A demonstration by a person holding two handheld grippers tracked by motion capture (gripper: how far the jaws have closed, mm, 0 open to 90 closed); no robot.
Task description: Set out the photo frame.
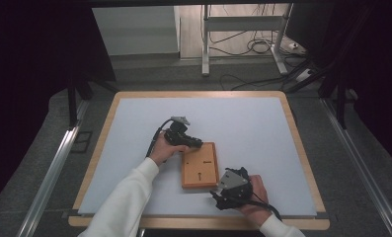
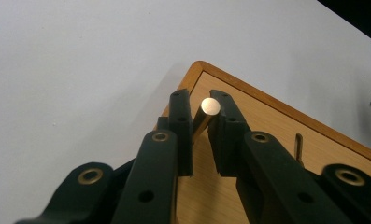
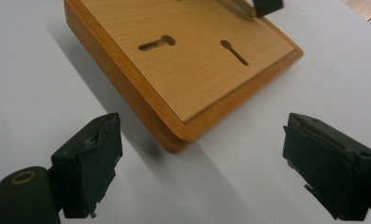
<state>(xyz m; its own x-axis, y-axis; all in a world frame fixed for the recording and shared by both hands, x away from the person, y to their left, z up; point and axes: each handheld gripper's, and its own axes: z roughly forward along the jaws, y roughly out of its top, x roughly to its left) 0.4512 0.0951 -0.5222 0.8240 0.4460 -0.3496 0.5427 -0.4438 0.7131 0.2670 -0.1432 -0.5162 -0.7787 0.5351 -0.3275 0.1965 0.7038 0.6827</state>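
Observation:
A flat wooden board (image 1: 200, 165) with keyhole slots (image 3: 157, 43) lies on the white table (image 1: 243, 123). My left gripper (image 1: 193, 142) hangs over the board's far left corner, shut on a short brass-coloured metal pin (image 2: 210, 106). The pin stands tilted between the pads, its round end face up, with its lower end reaching down to the board (image 2: 267, 121). My right gripper (image 1: 222, 188) sits low by the board's near right corner. In the right gripper view my right gripper (image 3: 199, 140) stands wide open, with that corner of the board (image 3: 188, 84) just ahead and nothing between the pads.
The white table top has a wooden rim (image 1: 198, 94). Bare surface lies all around the board. Beyond the far edge stand metal frame legs (image 1: 206, 49) and loose cables (image 1: 257, 47) on the floor. Rails (image 1: 50, 173) run along both sides of the table.

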